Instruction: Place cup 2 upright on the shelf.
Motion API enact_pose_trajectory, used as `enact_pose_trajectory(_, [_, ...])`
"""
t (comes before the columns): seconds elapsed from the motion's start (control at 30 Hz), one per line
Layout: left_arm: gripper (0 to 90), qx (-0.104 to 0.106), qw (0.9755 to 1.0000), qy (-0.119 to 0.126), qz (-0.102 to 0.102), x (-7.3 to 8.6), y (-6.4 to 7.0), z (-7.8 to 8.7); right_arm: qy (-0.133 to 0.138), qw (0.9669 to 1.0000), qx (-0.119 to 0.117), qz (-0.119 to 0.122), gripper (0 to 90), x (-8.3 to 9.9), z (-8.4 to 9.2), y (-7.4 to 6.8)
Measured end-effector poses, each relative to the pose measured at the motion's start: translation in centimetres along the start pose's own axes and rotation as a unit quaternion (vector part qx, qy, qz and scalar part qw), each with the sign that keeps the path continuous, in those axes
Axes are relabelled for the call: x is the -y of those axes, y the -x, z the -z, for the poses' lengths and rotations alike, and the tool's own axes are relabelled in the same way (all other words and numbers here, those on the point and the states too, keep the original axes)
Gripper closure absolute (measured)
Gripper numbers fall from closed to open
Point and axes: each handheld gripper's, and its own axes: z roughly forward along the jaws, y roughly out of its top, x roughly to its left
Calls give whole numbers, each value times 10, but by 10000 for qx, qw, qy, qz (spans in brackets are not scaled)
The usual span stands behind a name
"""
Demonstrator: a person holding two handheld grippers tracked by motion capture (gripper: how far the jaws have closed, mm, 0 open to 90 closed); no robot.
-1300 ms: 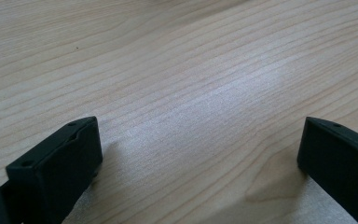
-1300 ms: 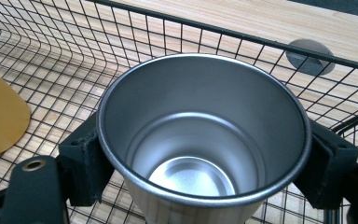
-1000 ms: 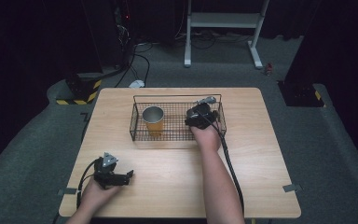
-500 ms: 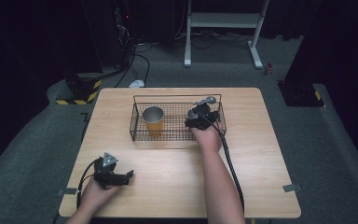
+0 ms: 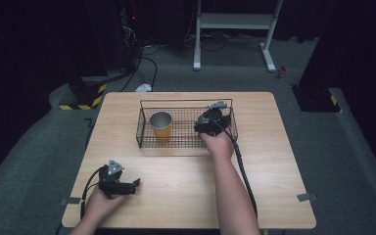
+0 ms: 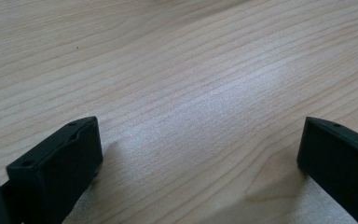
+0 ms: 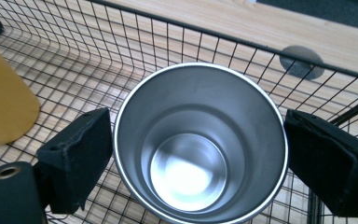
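The right gripper (image 5: 209,122) hung over the right end of the wire basket (image 5: 144,128) on the table (image 5: 186,181), its jaws spread on either side of a steel cup (image 7: 200,142). That cup stood upright on the basket floor, open mouth up, and the jaw pads sat just beside its rim; whether they touched it could not be told. A yellow cup (image 5: 161,126) stood upright in the left part of the same basket, apart from the steel one. The left gripper (image 5: 122,185) rested low over bare wood near the table's front left corner, jaws spread wide with nothing between them.
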Motion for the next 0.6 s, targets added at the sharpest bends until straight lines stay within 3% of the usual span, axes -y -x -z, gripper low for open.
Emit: enact_pose_trajectory(0.6, [3, -1, 10000, 2, 2, 0, 0, 0, 446, 9990, -17, -36, 99, -7, 22, 2])
